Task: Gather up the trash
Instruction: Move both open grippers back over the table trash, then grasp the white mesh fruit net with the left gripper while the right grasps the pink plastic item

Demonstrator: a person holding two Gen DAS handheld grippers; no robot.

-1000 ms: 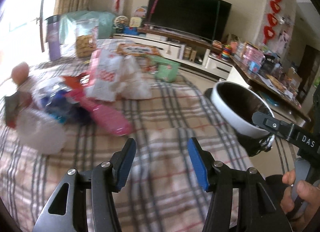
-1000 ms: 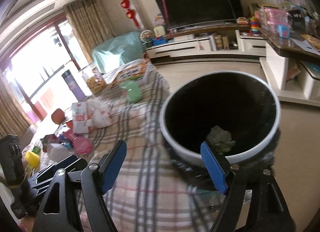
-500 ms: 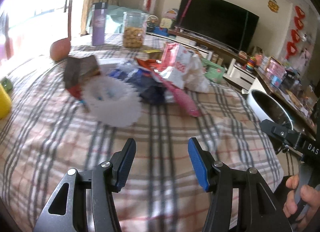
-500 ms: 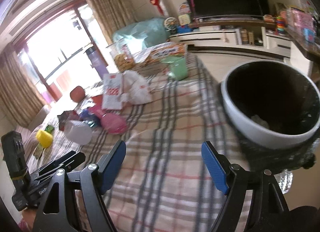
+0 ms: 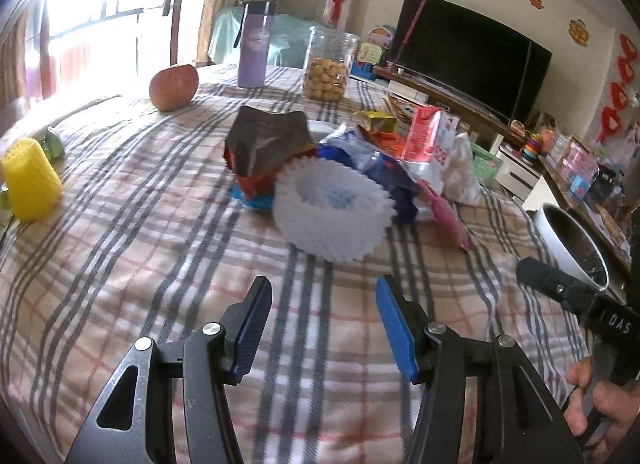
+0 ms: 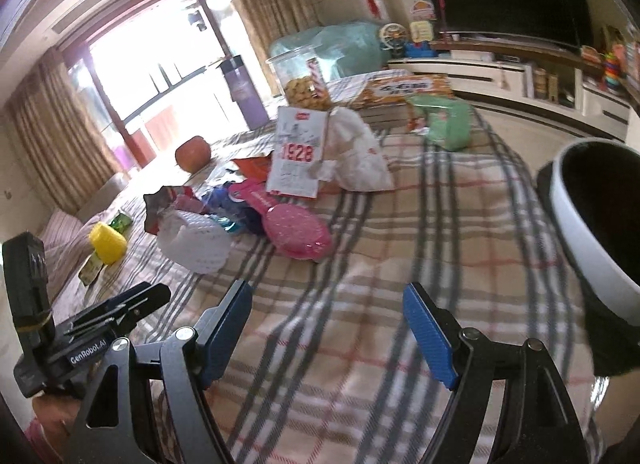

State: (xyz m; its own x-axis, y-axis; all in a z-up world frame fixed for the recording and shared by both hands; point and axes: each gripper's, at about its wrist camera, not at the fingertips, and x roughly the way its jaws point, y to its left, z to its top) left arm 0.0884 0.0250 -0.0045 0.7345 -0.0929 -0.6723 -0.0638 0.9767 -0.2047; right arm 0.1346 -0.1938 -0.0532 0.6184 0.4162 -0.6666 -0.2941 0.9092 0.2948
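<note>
A pile of trash lies on the plaid tablecloth (image 5: 160, 264): a white foam fruit net (image 5: 332, 212), a dark red snack bag (image 5: 264, 144), blue wrappers (image 5: 384, 168), a pink plastic piece (image 6: 298, 232) and a white-and-red packet (image 6: 298, 156). The white trash bin (image 6: 588, 232) stands at the table's right edge, also in the left wrist view (image 5: 568, 244). My left gripper (image 5: 322, 328) is open and empty, just short of the foam net. My right gripper (image 6: 328, 332) is open and empty over the cloth, left of the bin.
An apple (image 5: 174, 86), a purple bottle (image 5: 254, 50), a cookie jar (image 5: 328, 64), a yellow corn-shaped toy (image 5: 30, 184), a green packet (image 6: 444, 124) and an orange box (image 6: 404, 90) stand on the table. A TV and cabinet are behind.
Both grippers have swung left, away from the bin and toward the trash pile. The foam net is now straight ahead of the left gripper. Both stayed open and empty.
</note>
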